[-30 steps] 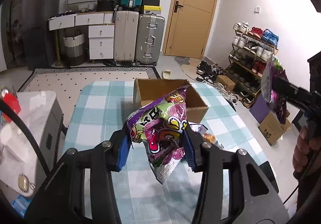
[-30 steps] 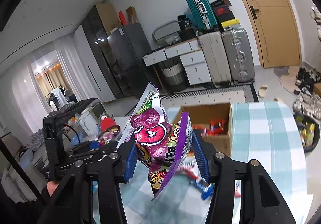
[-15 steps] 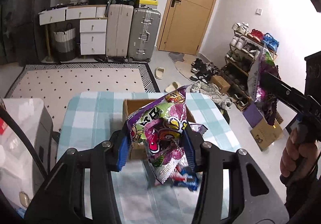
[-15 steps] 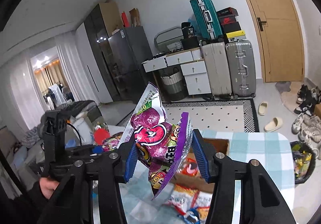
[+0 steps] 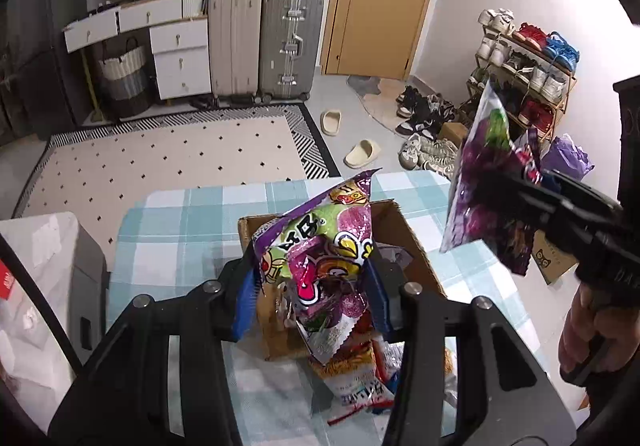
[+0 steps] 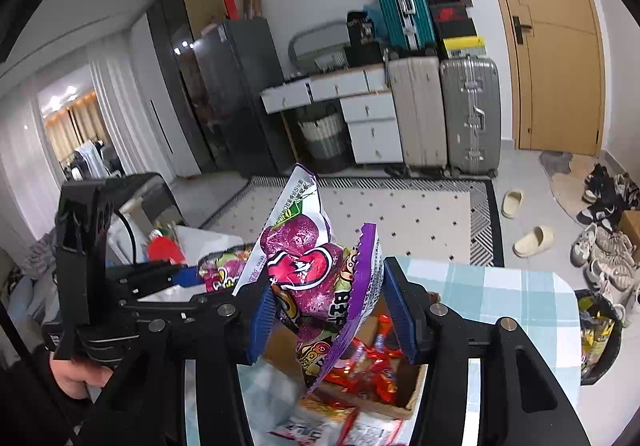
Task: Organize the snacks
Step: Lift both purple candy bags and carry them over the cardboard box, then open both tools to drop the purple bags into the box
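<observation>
In the left wrist view, the left gripper (image 5: 312,286) sits at lower centre, its fingers (image 5: 245,300) closed on a purple and green candy bag (image 5: 320,254) that hangs over the open cardboard box (image 5: 394,222) on the checked counter (image 5: 172,230); at the right edge of that frame the right gripper (image 5: 516,202) holds a second purple bag (image 5: 480,174) in the air beside the box. In the right wrist view, its fingers (image 6: 262,314) pinch that bag (image 6: 308,270) above the box (image 6: 400,404), where red wrappers (image 6: 368,370) already lie. To do this step well, each bag should probably be lowered until its bottom edge is inside the walls before the fingers part, one after the other, so neither catches the rim or lands among the loose packets (image 5: 356,386) in front of the box. The bags carry Korean lettering, too crumpled to read with confidence.
</observation>
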Action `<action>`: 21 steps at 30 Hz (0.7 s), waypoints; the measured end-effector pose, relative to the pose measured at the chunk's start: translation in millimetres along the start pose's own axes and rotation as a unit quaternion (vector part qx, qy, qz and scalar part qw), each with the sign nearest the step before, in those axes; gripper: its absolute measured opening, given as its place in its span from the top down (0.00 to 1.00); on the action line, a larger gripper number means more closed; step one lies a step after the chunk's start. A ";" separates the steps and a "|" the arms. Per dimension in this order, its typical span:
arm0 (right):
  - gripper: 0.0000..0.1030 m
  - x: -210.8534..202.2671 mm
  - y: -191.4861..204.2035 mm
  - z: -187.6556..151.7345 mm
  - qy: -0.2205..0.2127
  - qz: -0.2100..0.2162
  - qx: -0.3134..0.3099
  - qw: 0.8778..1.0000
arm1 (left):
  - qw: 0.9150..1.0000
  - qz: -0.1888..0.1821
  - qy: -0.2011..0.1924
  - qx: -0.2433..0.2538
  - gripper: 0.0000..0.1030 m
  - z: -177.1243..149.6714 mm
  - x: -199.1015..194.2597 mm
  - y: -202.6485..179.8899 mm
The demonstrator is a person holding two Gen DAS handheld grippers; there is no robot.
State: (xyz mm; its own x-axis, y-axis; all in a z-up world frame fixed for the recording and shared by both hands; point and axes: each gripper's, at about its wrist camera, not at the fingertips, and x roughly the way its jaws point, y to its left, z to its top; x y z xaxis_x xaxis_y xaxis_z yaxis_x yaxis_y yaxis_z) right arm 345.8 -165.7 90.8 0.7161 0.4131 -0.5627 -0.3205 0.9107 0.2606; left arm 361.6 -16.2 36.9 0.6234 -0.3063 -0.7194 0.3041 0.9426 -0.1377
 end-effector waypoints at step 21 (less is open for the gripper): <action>0.51 121.1 -57.2 -52.9 0.094 -0.027 -0.022 0.995 | 0.997 0.017 0.079 0.000 0.57 -21.6 155.3 24.4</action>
State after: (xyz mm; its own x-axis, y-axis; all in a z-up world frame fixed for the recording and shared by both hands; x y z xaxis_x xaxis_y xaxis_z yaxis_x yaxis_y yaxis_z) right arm 418.0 -167.5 -33.7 0.6058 0.3531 -0.7130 -0.3145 0.9294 0.1931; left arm 450.3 -37.9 -92.9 0.5117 -0.2499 -0.8220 0.2848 0.9520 -0.1121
